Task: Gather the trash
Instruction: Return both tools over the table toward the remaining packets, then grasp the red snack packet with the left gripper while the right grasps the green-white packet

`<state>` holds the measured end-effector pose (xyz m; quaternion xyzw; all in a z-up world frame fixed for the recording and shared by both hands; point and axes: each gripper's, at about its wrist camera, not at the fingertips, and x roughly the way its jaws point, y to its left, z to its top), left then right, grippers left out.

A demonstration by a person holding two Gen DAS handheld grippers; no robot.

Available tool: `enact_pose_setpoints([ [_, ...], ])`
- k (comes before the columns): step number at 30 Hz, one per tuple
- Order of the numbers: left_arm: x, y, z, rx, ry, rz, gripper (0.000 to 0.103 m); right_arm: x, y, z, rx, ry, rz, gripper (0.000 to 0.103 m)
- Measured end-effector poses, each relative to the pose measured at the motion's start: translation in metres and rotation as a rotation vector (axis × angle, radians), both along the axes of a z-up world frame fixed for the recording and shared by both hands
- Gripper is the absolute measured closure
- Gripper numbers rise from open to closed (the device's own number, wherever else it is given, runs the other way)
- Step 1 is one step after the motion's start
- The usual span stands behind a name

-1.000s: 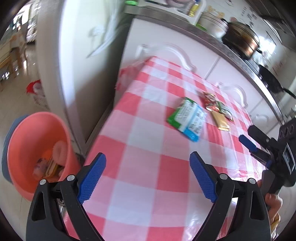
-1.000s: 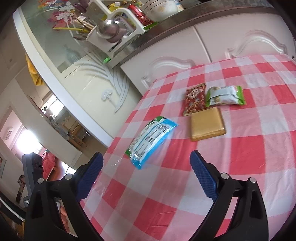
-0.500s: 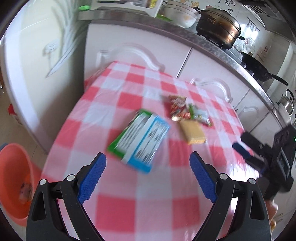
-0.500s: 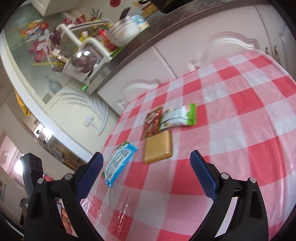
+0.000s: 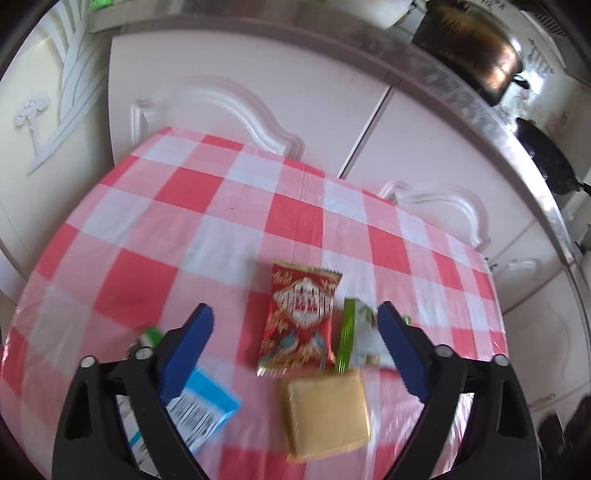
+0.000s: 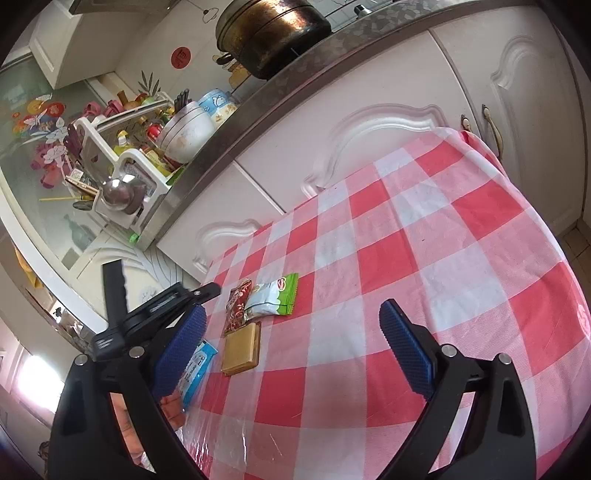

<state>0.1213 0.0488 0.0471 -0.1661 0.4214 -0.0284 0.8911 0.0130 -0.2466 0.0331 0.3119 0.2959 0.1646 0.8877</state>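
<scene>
Four bits of trash lie close together on the bench (image 5: pixel 229 206), which wears a red and white checked cloth. The red snack packet (image 5: pixel 301 319) lies flat, right in front of the left gripper (image 5: pixel 295 341), between its two blue pads. Just beside the packet, toward the right pad, is a green and white packet (image 5: pixel 356 338), and that pad hides part of it. A flat tan packet (image 5: pixel 325 415) lies nearer than the red one, low in the gap between the arms of the gripper, and its far edge touches the red and green ones. A blue and white packet (image 5: pixel 201 410) lies under and behind the left pad.

The left gripper's jaws are closing, with the red packet between them, but the pads do not press on anything. It hangs over the trash and points down at it.

The right gripper (image 6: pixel 293 345) is spread wide and holds nothing. The same pile sits ahead of it and toward its left pad: the red snack packet (image 6: pixel 238 306), the green and white packet (image 6: pixel 273 297), the tan packet (image 6: pixel 241 349) and the blue and white packet (image 6: pixel 197 363). The left gripper shows there as a black shape just past the right gripper's left pad.

Past the bench are white cupboard doors (image 5: pixel 258 92) and a big dark pot (image 6: pixel 271 31) up on a counter.
</scene>
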Motion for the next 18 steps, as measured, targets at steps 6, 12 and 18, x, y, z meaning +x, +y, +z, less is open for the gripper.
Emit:
enact_pose_setpoints([
  [6,0.028,-0.012,-0.015,0.056,0.053,0.004,0.033,0.001,-0.008,-0.005,0.031,0.006,-0.001,0.008],
  [12,0.033,-0.020,-0.016,0.110,0.038,-0.006,0.039,0.001,-0.011,-0.006,0.053,0.007,0.004,0.008],
  [18,0.019,-0.035,-0.018,0.117,0.018,-0.072,0.055,0.002,-0.017,-0.008,0.067,0.010,-0.004,0.008],
])
